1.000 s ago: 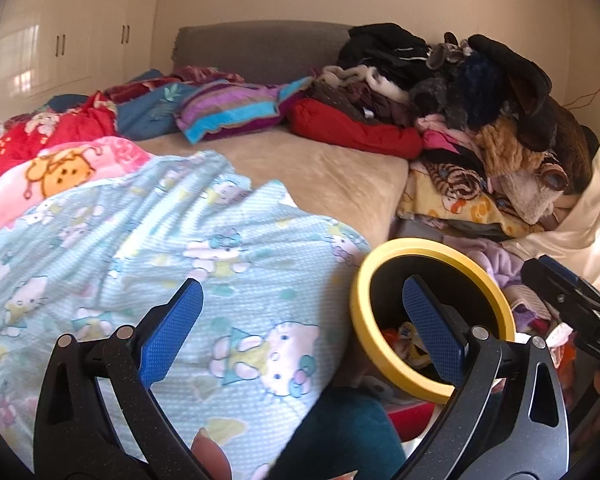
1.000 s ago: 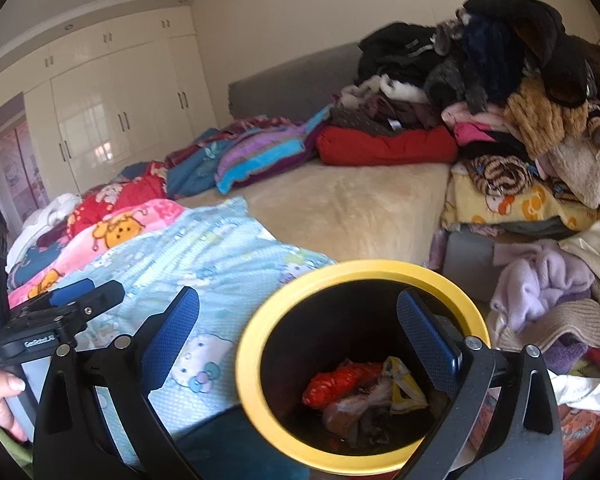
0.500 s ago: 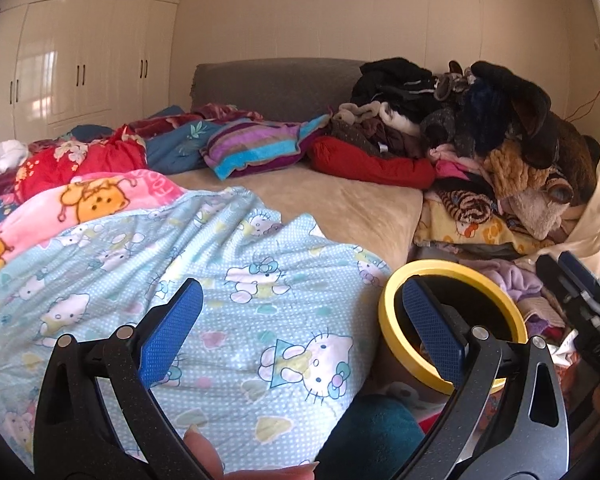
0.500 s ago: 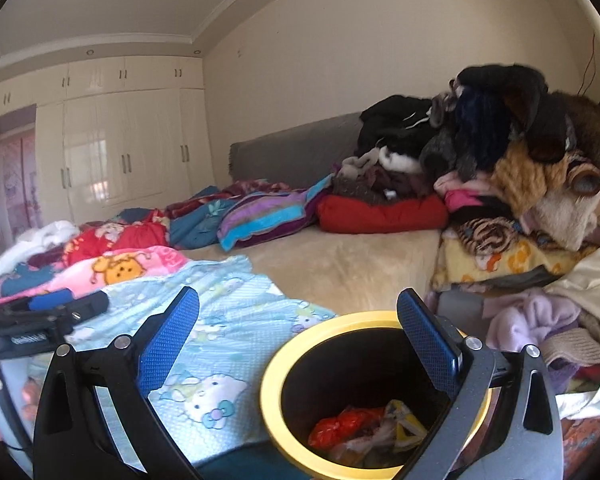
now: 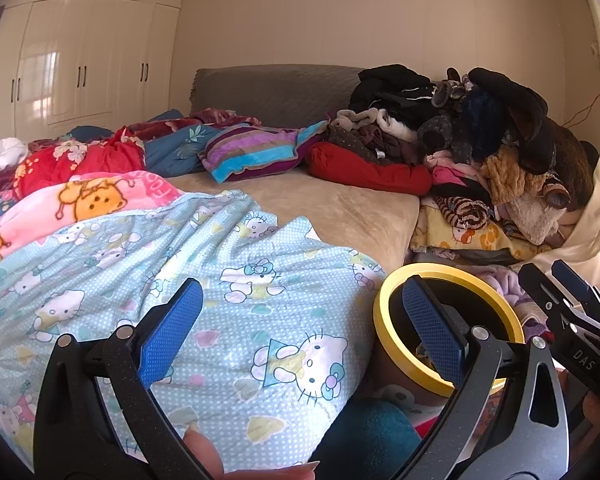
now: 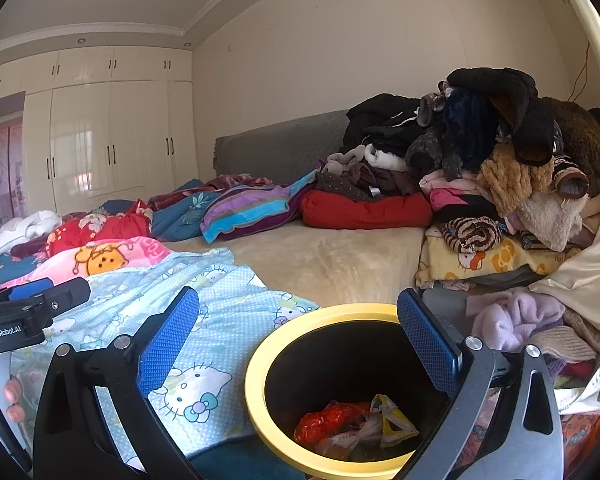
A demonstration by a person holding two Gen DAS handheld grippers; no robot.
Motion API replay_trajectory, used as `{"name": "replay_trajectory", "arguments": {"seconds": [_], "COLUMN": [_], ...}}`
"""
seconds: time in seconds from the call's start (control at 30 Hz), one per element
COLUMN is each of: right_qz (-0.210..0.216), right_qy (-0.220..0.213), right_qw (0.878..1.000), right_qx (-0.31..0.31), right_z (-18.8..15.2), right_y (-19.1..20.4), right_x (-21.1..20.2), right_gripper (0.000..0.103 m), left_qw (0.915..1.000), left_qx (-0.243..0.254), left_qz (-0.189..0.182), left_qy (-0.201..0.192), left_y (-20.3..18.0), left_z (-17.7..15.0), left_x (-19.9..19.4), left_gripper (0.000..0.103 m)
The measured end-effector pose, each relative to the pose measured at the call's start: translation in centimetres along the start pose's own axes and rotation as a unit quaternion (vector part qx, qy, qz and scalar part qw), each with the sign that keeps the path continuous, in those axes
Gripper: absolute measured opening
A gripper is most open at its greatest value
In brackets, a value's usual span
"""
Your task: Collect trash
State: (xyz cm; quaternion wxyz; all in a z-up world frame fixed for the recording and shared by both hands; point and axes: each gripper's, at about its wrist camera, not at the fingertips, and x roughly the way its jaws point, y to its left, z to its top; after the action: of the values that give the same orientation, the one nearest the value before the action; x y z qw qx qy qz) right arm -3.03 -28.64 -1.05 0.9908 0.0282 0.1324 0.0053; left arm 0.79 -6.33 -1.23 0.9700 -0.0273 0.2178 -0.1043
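A black bin with a yellow rim (image 6: 260, 396) stands beside the bed, low in the right wrist view. Inside lie a red wrapper (image 6: 328, 420) and crumpled pale and yellow wrappers (image 6: 384, 424). My right gripper (image 6: 298, 344) is open and empty, just above the bin's mouth. The bin's rim also shows in the left wrist view (image 5: 384, 328) at lower right. My left gripper (image 5: 300, 336) is open and empty over the light blue cartoon-cat blanket (image 5: 180, 248).
The bed (image 5: 340, 208) holds blankets, a striped pillow (image 5: 252, 152) and a red cushion (image 5: 364, 168). A tall heap of clothes (image 6: 496, 160) rises at right. White wardrobes (image 6: 100, 140) stand at far left. A cream curtain (image 6: 584, 264) hangs at right.
Both grippers have tilted up and drawn back, so more wall and ceiling show and the bin sits lower in view. Both stay open and empty.
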Motion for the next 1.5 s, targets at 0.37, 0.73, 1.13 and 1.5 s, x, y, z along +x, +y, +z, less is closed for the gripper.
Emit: {"name": "replay_trajectory", "arguments": {"seconds": [0.37, 0.73, 1.13, 1.5], "right_qz": [-0.004, -0.004, -0.004, -0.006], "right_qy": [0.002, 0.001, 0.002, 0.002], "right_qw": [1.000, 1.000, 1.000, 1.000], "right_qx": [0.004, 0.004, 0.005, 0.007], "right_z": [-0.57, -0.47, -0.50, -0.59], "right_y": [0.06, 0.01, -0.13, -0.28], "right_x": [0.24, 0.21, 0.23, 0.17], "right_gripper": [0.097, 0.097, 0.097, 0.097], "left_qw": [1.0000, 1.0000, 1.0000, 1.0000], "left_qx": [0.000, 0.000, 0.000, 0.000], "left_qz": [-0.001, 0.000, -0.002, -0.002], "left_qy": [0.000, 0.001, 0.000, -0.001], "left_y": [-0.15, -0.23, -0.16, -0.26], "left_z": [-0.04, -0.08, -0.05, 0.03], "left_x": [0.12, 0.09, 0.13, 0.16], "left_gripper": [0.092, 0.092, 0.092, 0.092]}}
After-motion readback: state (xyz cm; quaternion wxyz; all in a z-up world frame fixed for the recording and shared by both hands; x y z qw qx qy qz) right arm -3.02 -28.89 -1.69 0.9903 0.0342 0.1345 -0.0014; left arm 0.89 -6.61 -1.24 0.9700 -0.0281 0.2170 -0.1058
